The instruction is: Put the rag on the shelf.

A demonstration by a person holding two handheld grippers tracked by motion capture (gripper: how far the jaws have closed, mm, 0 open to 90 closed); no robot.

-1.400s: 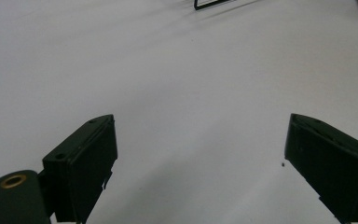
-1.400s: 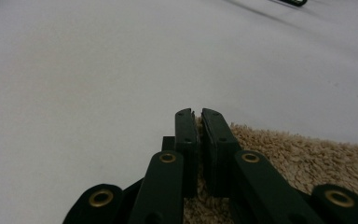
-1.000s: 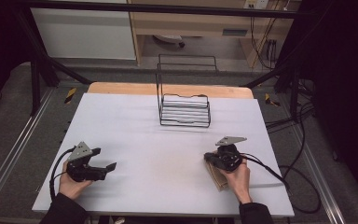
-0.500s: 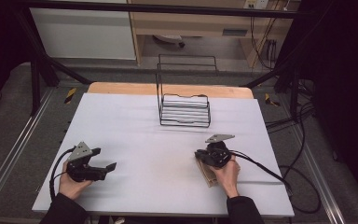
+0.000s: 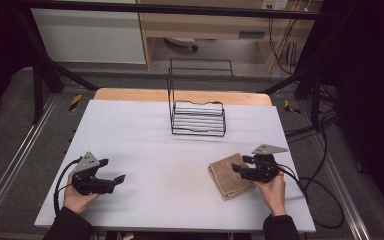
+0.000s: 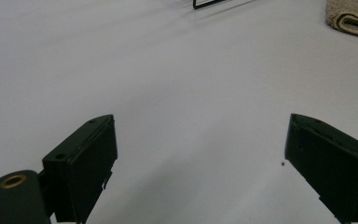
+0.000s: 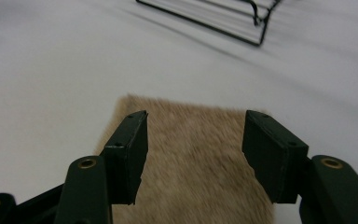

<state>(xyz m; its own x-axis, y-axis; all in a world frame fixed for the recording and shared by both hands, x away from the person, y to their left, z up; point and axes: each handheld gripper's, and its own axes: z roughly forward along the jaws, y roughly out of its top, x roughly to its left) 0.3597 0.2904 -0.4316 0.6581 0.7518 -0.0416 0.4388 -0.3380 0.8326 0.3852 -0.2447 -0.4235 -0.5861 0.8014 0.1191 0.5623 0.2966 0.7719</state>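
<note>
A folded, tan terry-cloth towel (image 5: 231,175) was found lying flat on the white table top (image 5: 165,150), at the near right, well apart from the black wire rack (image 5: 198,116) standing toward the far edge. The right gripper (image 5: 237,170) was held just over the towel's right-hand part, its jaws parted to a moderate width with nothing between them; in the right gripper view the towel (image 7: 191,154) lay beneath both jaws. The left gripper (image 5: 114,179) was held low at the near left, jaws wide and empty, the towel being well apart from it. The step in hand was judged to be the approach for a pick-up. The next move was judged to call for lowering onto an edge and closing
</note>
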